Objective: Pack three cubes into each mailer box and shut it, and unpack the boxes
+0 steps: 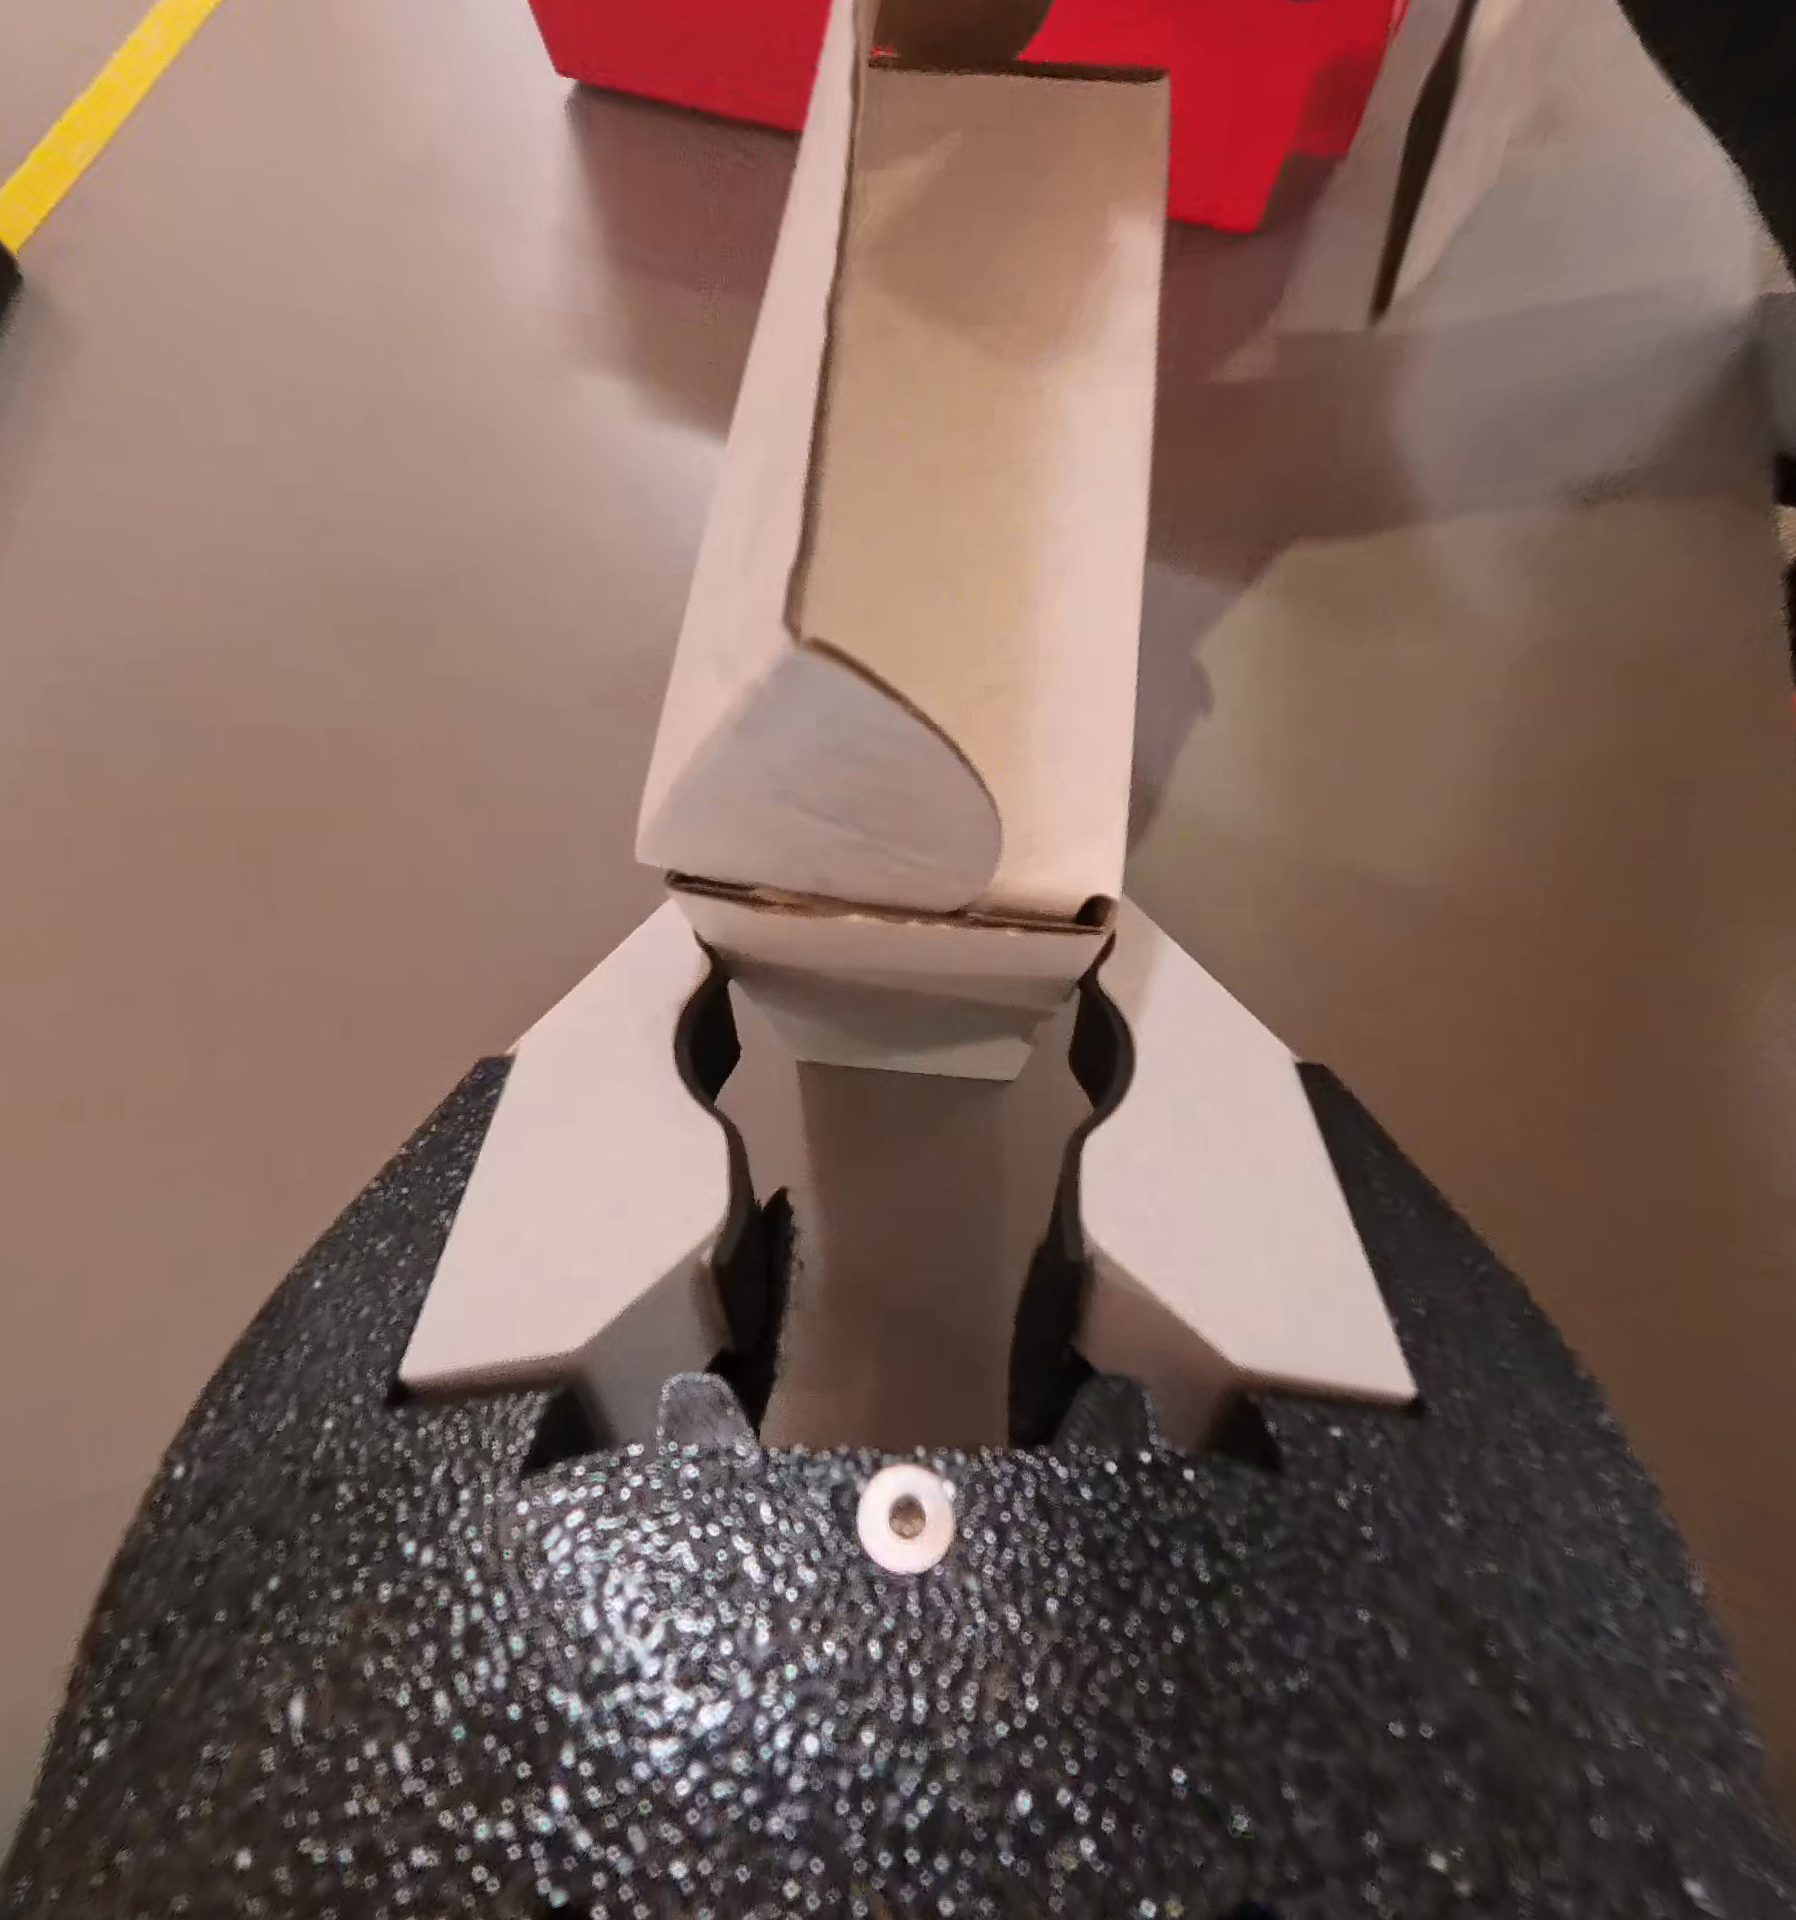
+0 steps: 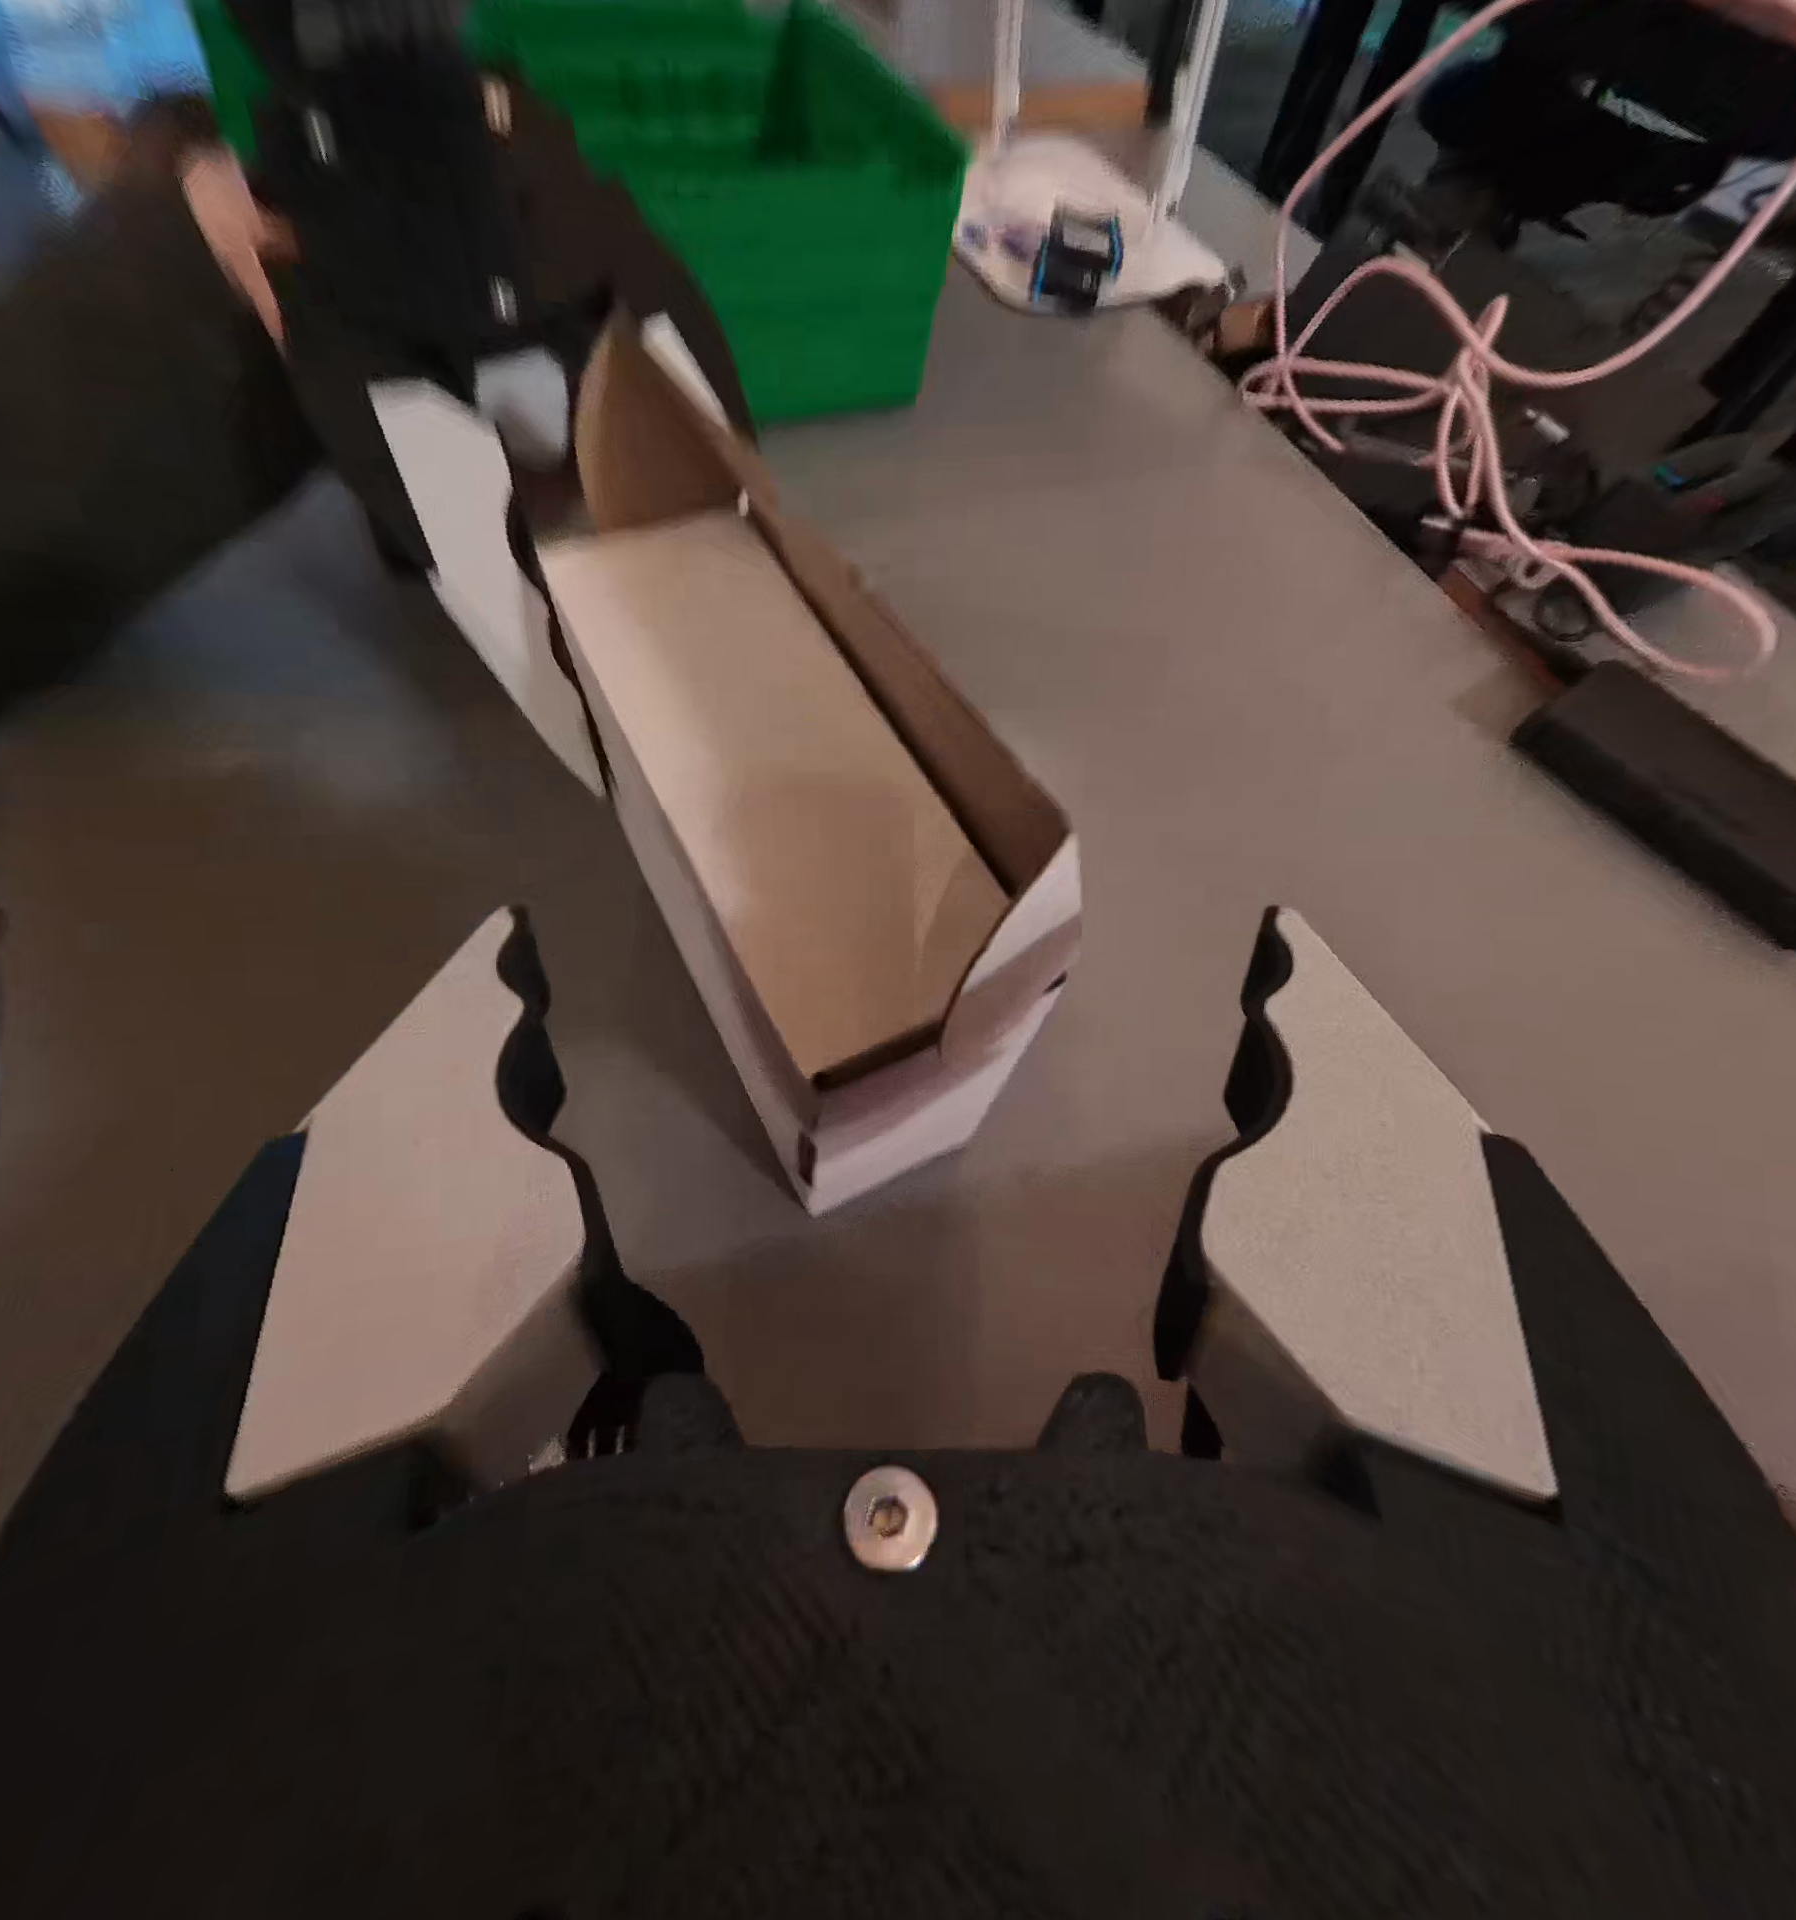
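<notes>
Grey table [image 2: 1237, 727] carries the mailer box [image 2: 800, 790], open, nothing visible inside, tilted with its near end low. Left gripper [image 1: 899, 997] is clamped across the box's end, likely steadying it. Right gripper [image 2: 894, 997] is spread wide, gripping nothing, just short of the box's near end.

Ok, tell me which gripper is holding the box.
The left gripper: its fingers clamp one end of the box. The right gripper stands wide open and touches nothing.
</notes>
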